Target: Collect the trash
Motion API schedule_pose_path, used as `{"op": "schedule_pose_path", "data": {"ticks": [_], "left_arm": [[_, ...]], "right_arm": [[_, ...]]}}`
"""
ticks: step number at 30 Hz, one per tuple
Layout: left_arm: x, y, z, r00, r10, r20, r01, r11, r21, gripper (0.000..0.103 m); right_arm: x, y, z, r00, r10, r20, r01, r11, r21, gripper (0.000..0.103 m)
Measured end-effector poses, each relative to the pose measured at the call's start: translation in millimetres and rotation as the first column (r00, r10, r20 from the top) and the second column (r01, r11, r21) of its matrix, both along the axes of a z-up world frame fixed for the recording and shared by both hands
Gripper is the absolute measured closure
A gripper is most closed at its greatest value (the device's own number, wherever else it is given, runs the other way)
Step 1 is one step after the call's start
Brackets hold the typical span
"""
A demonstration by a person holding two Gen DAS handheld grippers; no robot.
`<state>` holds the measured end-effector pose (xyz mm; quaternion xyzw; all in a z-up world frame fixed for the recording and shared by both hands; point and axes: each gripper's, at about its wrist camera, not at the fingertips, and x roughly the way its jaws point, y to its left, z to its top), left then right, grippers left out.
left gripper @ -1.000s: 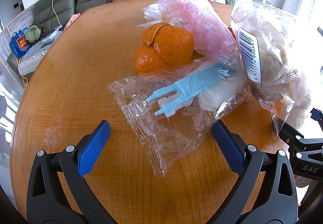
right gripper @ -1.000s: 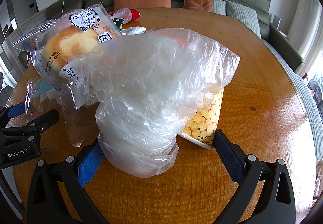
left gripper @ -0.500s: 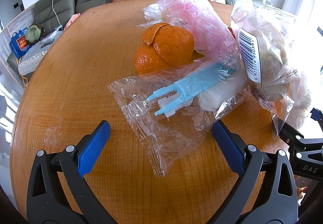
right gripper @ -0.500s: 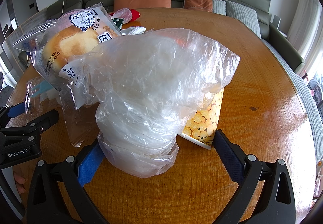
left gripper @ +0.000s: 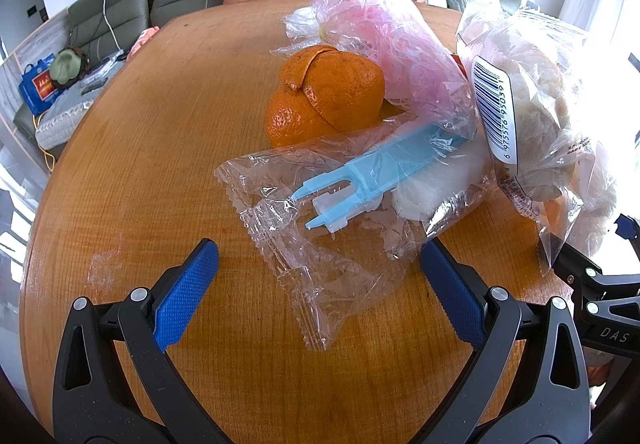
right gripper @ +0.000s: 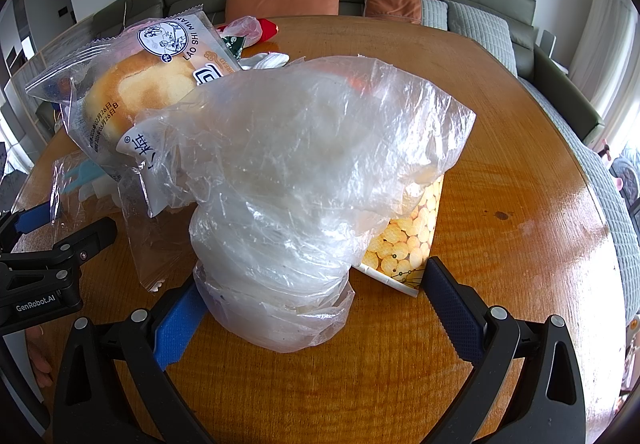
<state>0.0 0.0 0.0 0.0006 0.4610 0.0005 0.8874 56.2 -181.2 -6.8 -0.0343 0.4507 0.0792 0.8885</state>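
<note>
Wooden table point(left gripper: 152, 148) — trash heaped; both hand-held grippers spread wide.

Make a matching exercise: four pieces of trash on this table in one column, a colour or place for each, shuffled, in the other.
Things:
1. orange peel
2. plastic fork
3. bun packet
4. large crumpled bag

Descriptions:
A. light blue, inside a clear wrapper
B. between the open right tongs
C. beside the pink shredded bag
D. printed round logo, bun inside

Pairs: 1-C, 2-A, 3-D, 4-B
</note>
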Motion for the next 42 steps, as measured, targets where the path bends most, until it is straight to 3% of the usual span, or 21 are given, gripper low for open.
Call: {"op": "schedule_pose_path", "data": {"ticks": [22, 29, 35, 42], "left_arm": [[0.0, 0.1, 0.0, 1.0, 0.0, 0.0, 0.0, 1.0, -0.001, 0.006], [8.0, -6.4, 0.5, 0.995, -0.088, -0.048, 0.088, 0.996, -0.007, 0.006], [0.0, 10.4, 30.6, 0.996, -0.087, -0.013, 0.085, 0.993, -0.08, 0.006], [-1.9, 9.7, 56.5, 0.994, -0.111, 0.009, 0.111, 0.989, -0.098, 0.006]], "right_arm": [[-11.8, -9.7, 5.6, 1.0, 0.001, -0.001, -0.001, 1.0, 0.0, 0.002], [-17.1, -35.2, 15.0, 0.999, -0.033, -0.027, 0.033, 0.999, 0.015, 0.002], [-21.0, -43.6, 40.1, 1.0, -0.005, -0.018, 0.006, 0.999, 0.041, 0.002], [-28.7, -52.6, 68.5, 0.999, 0.037, -0.025, -0.034, 0.994, 0.106, 0.002]]}}
